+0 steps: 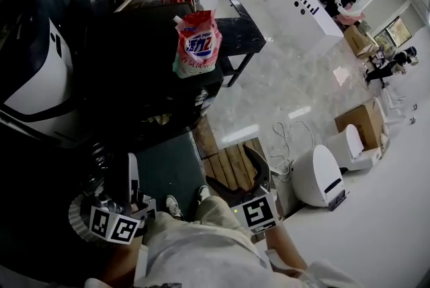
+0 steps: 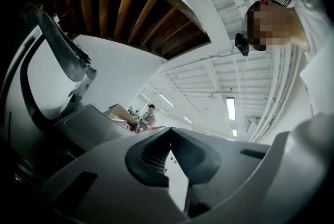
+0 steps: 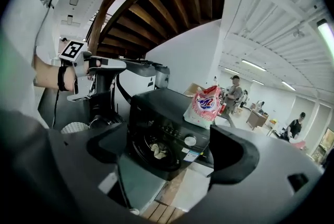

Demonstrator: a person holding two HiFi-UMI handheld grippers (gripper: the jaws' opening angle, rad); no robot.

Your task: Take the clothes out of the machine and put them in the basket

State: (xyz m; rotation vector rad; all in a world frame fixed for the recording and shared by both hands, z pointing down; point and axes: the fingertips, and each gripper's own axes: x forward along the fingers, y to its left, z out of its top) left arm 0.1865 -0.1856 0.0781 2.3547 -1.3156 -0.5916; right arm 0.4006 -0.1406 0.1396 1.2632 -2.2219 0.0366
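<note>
A black front-loading washing machine (image 1: 134, 78) (image 3: 167, 118) stands ahead. A light garment (image 3: 156, 150) shows inside its round drum opening. A white perforated basket (image 1: 77, 216) (image 3: 75, 128) sits on the floor at the left, by the left gripper. My left gripper (image 1: 127, 162) (image 2: 170, 131) points up at the ceiling with its pads together, holding nothing. In the right gripper view it (image 3: 104, 63) is raised in a hand. My right gripper (image 1: 228, 164) (image 3: 172, 147) faces the machine from some way off, its jaws wide apart and empty.
A red and white detergent bag (image 1: 197, 43) (image 3: 202, 105) stands on the machine's top. A wooden pallet (image 1: 232, 166) lies under my feet. A white rounded appliance (image 1: 319, 176) and cardboard box (image 1: 366, 122) stand right. A black table (image 1: 235, 25) is behind. People stand far back.
</note>
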